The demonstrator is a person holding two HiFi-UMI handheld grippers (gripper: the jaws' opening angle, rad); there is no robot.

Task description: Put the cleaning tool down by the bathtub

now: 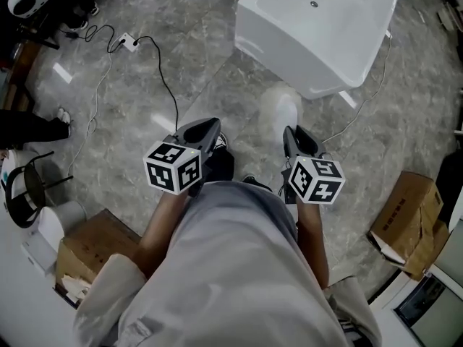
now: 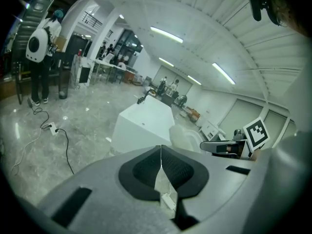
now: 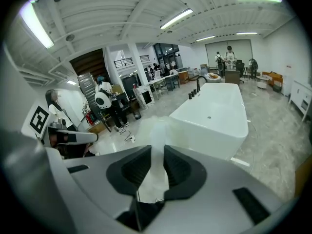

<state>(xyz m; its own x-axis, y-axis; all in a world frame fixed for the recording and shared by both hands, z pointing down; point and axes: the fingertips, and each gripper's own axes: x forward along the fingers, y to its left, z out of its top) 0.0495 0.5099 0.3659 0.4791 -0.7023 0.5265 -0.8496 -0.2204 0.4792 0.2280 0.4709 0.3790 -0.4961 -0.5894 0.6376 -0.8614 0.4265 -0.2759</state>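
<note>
The right gripper [image 1: 290, 133] clamps the stem of a pale white, blurred cleaning tool [image 1: 279, 108], held off the grey marbled floor [image 1: 181, 63] just near of the white rectangular bathtub [image 1: 289, 55], not yet set down, while the left gripper [image 1: 210, 126] is closed and empty.

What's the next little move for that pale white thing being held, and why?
Probably lower the right hand-held gripper toward the grey marble floor beside the white freestanding bathtub. Its jaws are clamped on the pale white cleaning tool, which is held above the floor just short of the tub, so it isn't set down yet.
</note>
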